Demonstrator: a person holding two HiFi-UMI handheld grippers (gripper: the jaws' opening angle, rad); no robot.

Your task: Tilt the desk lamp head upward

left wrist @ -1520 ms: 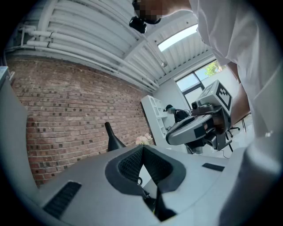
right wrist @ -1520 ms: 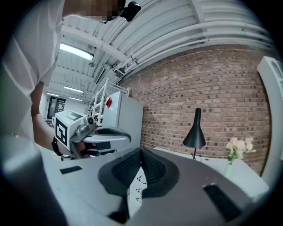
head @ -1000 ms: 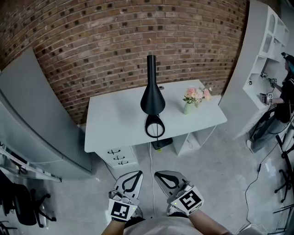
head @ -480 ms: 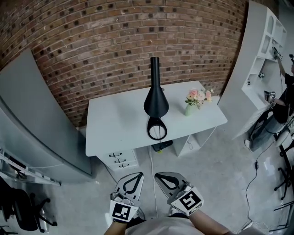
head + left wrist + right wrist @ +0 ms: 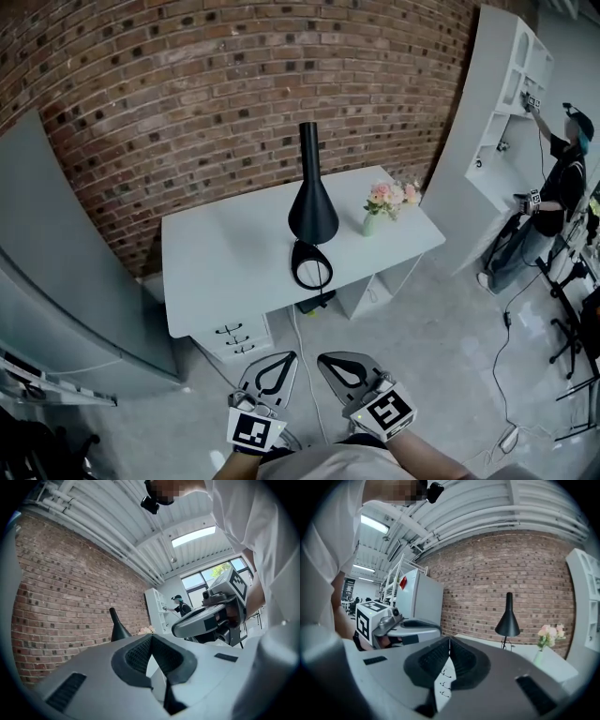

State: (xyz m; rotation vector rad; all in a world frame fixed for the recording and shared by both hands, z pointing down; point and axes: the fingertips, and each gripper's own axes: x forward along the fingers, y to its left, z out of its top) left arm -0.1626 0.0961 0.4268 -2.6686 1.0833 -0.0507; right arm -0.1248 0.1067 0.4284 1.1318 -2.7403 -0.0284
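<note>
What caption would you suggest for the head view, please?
Shut left hand-held gripper and right hand-held gripper face white desk with black cone-shaded desk lamp.

One desk lamp (image 5: 312, 211), one flower vase (image 5: 370, 224), one desk (image 5: 220, 267), one person (image 5: 555, 192), two tongs (image 5: 282, 355) (image 5: 325, 357).

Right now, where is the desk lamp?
In the head view the desk lamp stands near the middle of the white desk, close to its front edge, with the vase of flowers just to its right and the brick wall behind.

White desk (image 5: 225, 262), pink flowers (image 5: 386, 195), brick wall (image 5: 187, 94)
</note>
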